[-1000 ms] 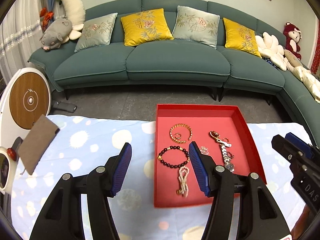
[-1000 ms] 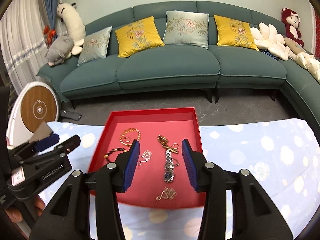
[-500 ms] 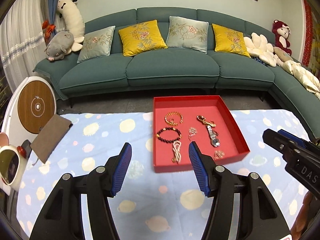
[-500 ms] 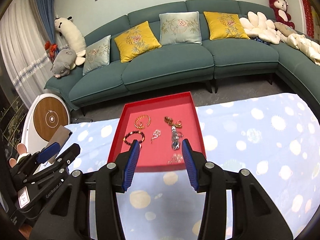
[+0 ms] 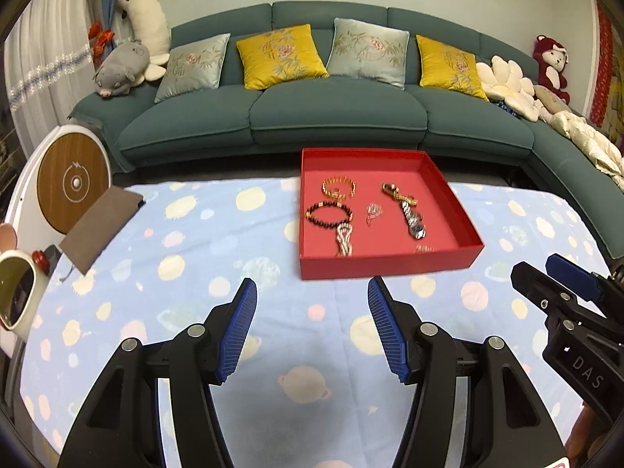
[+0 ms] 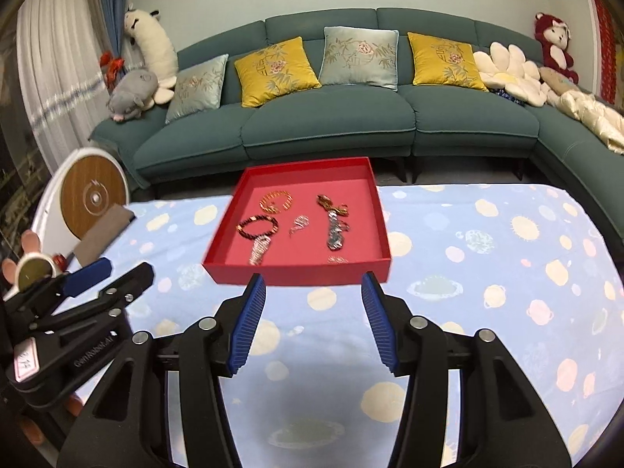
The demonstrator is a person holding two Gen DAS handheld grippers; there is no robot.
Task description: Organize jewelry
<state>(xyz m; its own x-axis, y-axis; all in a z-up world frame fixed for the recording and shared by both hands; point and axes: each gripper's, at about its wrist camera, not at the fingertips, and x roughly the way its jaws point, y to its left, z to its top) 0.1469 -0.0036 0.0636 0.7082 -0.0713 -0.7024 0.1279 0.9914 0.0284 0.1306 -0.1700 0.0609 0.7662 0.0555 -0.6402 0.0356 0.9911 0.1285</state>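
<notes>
1. Nearest the lens, the left gripper (image 5: 312, 292) stood with its ribbed blue pads spread and nothing between them, over a soft blue cloth (image 5: 195, 257) printed with pale planets and dots.
2. The right gripper (image 6: 313, 281) had the same black angular arms and ridged blue pads; its jaws were opening, with nothing between them, their tips just short of the tray's near wall.
3. Past both, at 12 o'clock, sat a shallow square red tray (image 5: 390, 262) with thin, stiff, upright walls and a matte floor.
4. In the tray, from 9 to 3 o'clock: a dark round-beaded bracelet (image 5: 328, 214), a looped pale pearl strand (image 5: 344, 238) touching it, a small silvery piece (image 5: 372, 212), and a metal-link watch (image 5: 411, 218) lying lengthwise.
5. At the tray's far side lay a gold beaded ring-shaped bracelet (image 5: 338, 187); a tiny glinting piece (image 5: 423, 249) sat by the near wall.
6. At 10 o'clock, a flat brown felt-like pouch (image 5: 101, 222) lay on the cloth's edge.
7. Farthest, a teal upholstered sofa (image 5: 331, 117) carried satin cushions.
</notes>
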